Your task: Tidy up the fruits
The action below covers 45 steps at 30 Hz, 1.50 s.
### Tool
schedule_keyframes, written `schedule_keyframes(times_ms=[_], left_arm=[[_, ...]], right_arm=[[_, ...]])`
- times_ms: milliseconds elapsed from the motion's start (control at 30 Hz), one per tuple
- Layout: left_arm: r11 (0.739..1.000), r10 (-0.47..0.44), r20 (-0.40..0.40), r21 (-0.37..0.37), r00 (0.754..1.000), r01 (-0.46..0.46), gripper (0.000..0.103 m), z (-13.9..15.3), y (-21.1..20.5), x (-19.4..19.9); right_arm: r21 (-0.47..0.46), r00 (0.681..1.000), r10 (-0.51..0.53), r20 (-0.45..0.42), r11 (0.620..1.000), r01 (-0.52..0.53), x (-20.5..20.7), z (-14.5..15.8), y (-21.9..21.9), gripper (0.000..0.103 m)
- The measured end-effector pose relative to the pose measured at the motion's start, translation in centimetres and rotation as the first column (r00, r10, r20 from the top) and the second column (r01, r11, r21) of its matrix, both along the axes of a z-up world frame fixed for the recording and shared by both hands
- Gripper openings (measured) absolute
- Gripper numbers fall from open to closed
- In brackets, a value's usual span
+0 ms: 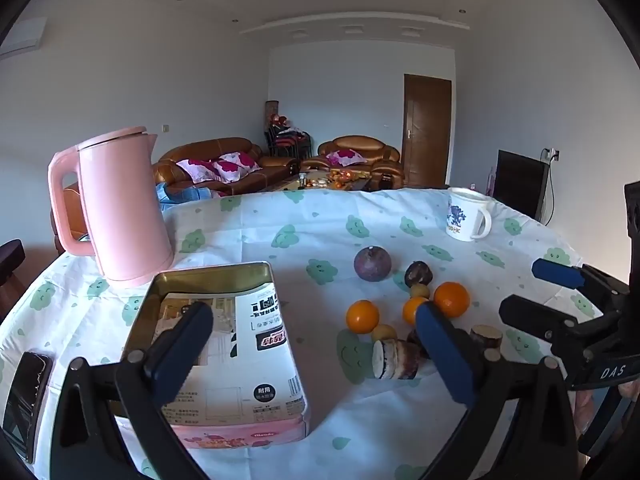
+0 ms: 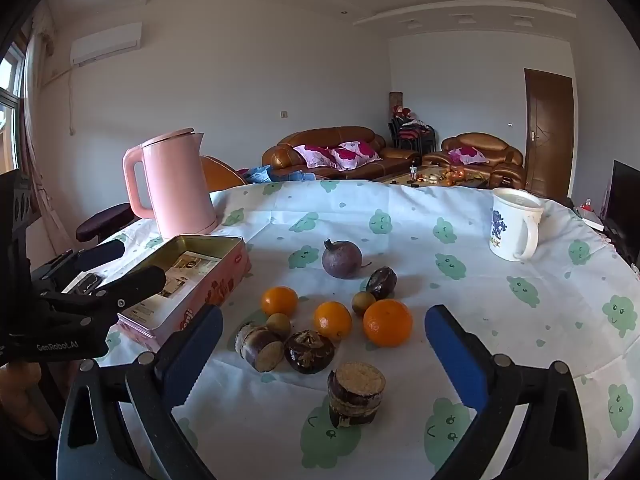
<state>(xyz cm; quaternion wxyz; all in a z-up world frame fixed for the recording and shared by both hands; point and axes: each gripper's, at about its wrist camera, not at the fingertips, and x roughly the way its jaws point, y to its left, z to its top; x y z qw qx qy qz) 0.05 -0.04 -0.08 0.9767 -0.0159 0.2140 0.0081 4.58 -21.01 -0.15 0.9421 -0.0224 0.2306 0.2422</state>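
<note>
Fruit (image 2: 332, 320) lies loose on the surface (image 2: 460, 320), just beside the open tin (image 1: 216, 280), which holds only printed paper (image 1: 248, 344). Left tongs (image 1: 316, 344) and right tongs (image 2: 324, 344) both gape wide, gripping nothing.

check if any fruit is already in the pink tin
None yet. The pink tin is open with only printed paper showing inside; the oranges and other fruit lie on the tablecloth.
</note>
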Motion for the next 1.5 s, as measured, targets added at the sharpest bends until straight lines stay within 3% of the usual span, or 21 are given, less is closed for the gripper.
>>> schedule_keyframes(times_ms=[267,400,1500], left_arm=[[1.0,0.012,-0.008,0.023,1.0,-0.012,0.103,-0.3,-0.2,0.1],[1.0,-0.024,-0.016,0.008,1.0,0.024,0.103,-0.6,-0.4,0.2],[1.0,-0.014,-0.009,0.014,1.0,0.014,0.103,-0.4,-0.2,-0.1]], right_arm=[[-0.015,1.0,-0.016,-0.02,1.0,0.016,-0.1,-0.7,-0.2,0.102],[-0.004,0.999,-0.022,-0.039,1.0,0.022,-0.2,-0.8,-0.6,0.102],[0.008,0.999,-0.026,-0.023,1.0,0.026,-0.7,-1.1,-0.7,0.102]])
